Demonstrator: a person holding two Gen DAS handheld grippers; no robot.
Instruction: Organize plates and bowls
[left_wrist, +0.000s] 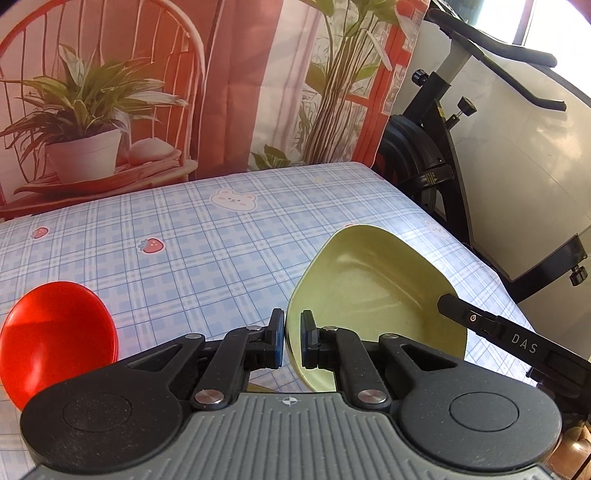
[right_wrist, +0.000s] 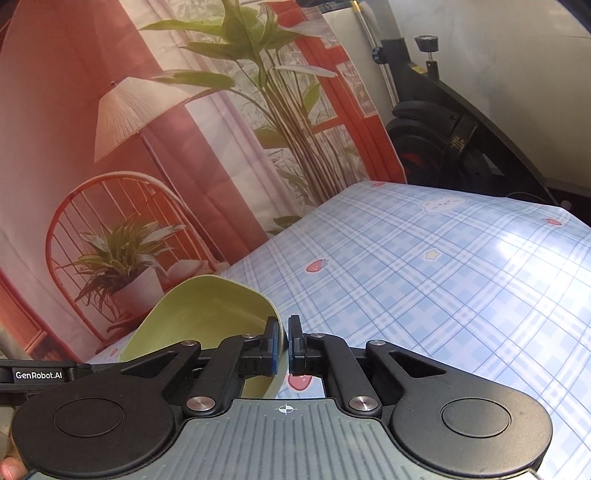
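A pale green squarish bowl (left_wrist: 373, 295) is held tilted above the table. My left gripper (left_wrist: 293, 339) is shut on its left rim. My right gripper (right_wrist: 283, 345) is shut on the opposite rim of the same green bowl (right_wrist: 207, 314); its finger shows in the left wrist view (left_wrist: 480, 321). A red bowl (left_wrist: 55, 336) sits on the blue plaid tablecloth (left_wrist: 207, 251) at the lower left, to the left of my left gripper.
A printed backdrop (left_wrist: 147, 92) with plants and a chair hangs behind the table. A black exercise bike (left_wrist: 443, 147) stands past the table's far right corner. The table's right edge (left_wrist: 480, 258) runs close to the green bowl.
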